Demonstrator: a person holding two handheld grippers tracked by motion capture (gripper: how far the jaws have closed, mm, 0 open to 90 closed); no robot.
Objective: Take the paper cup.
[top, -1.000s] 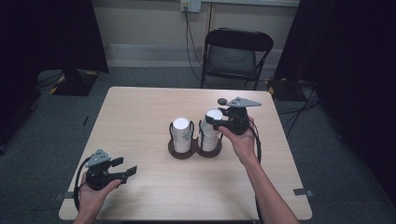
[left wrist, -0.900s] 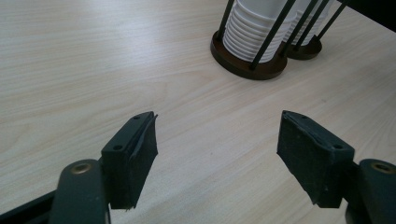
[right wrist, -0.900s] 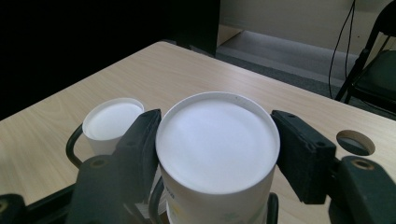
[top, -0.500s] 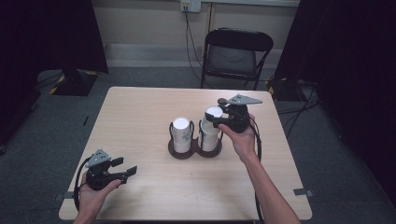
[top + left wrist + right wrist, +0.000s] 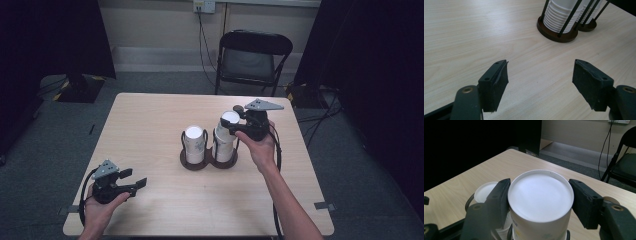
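A dark two-well cup holder [image 5: 192,164] stands mid-table with a stack of white upturned paper cups in each well. My right gripper [image 5: 230,123] is at the top of the right stack [image 5: 225,146], shut on the uppermost white cup [image 5: 230,118]. In the right gripper view both jaws press the sides of that cup [image 5: 540,195], and the left stack's top [image 5: 485,191] shows lower left. My left gripper [image 5: 136,183] rests near the table's front left corner, open and holding nothing. In its own view the left gripper [image 5: 540,80] points at the holder [image 5: 556,36] and left stack [image 5: 560,15].
The light wooden table [image 5: 150,120] has bare surface all around the holder. A black folding chair [image 5: 252,55] stands behind the far edge. Cables run on the floor to the right of the table [image 5: 320,117]. Dark curtains flank the room.
My right gripper has risen slightly with the top cup in its jaws. The left gripper has stayed in place.
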